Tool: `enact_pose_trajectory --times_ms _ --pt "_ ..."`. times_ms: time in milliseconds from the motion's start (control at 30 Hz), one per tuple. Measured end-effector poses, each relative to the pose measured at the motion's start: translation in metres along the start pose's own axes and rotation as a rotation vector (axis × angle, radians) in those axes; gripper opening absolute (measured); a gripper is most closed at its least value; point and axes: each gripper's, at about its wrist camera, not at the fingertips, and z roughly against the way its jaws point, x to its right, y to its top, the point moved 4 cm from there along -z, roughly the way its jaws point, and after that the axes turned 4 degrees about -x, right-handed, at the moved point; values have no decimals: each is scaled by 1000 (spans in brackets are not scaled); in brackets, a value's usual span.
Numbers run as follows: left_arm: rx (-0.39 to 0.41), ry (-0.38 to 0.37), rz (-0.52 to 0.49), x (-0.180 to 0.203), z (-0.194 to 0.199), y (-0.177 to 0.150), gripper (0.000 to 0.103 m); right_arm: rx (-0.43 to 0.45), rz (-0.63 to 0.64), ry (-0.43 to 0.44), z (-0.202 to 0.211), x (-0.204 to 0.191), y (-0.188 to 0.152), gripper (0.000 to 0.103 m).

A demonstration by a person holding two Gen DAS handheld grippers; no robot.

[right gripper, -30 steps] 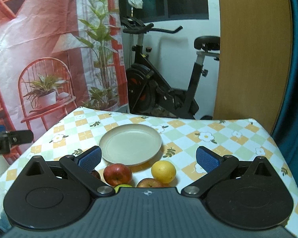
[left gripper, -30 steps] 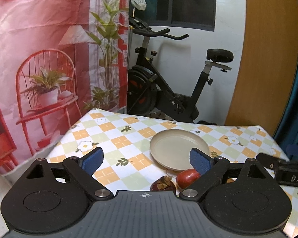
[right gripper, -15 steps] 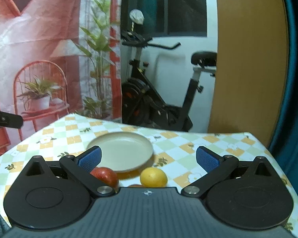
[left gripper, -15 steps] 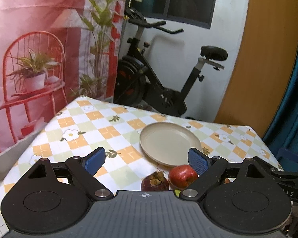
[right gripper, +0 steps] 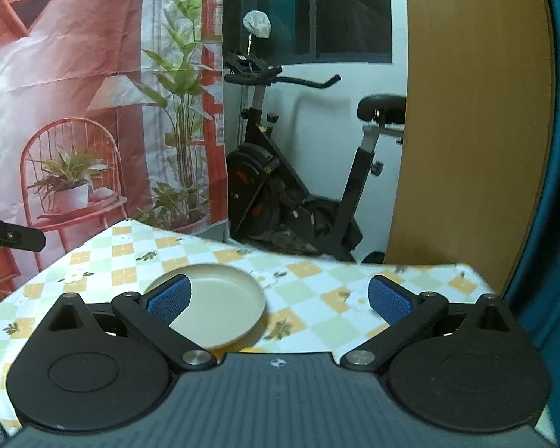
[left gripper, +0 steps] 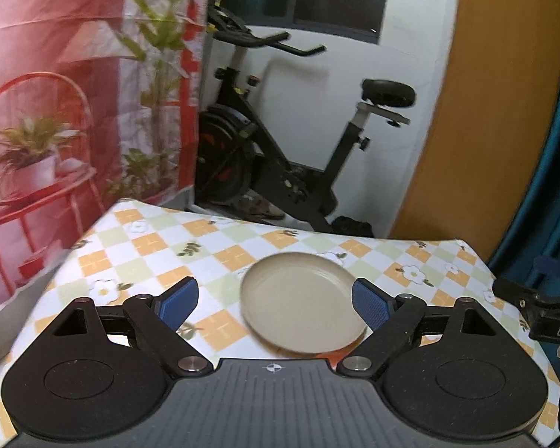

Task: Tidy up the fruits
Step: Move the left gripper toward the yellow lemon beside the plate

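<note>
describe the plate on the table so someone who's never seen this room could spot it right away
Find the table with the orange, green and white checked cloth in front of the black exercise bike. On it lies a round, shallow beige plate, plain and empty, unlike the flowered cloth.

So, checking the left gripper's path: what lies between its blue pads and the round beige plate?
Only bare checkered tablecloth, in the left wrist view.

Table [left gripper: 149, 240] w/ checked cloth; beige plate [left gripper: 302, 291] on it.
</note>
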Motion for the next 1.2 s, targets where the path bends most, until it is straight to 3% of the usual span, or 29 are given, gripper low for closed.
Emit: enact_pose_trajectory --times_ms 200,300,567,700,833,1000,1200 --pt "-116 -95 -16 8 -39 -9 81 -43 32 28 -25 11 1 103" --pt "-171 -137 -36 13 -54 -18 63 -105 32 66 -40 15 -10 103" --pt "-172 -149 -25 2 -63 -27 63 -171 -19 84 -54 26 -36 103" --pt "-184 -167 -53 13 -76 -17 63 -206 -47 104 -65 30 -48 103" --pt "-220 -192 -89 33 -96 -11 64 -257 -38 159 -83 30 -53 95" --pt "-287 -280 -64 57 -127 -9 64 -332 -95 262 -106 33 -63 84" --pt "-386 -352 -34 81 -160 -14 63 -406 -130 307 -124 26 -75 75"
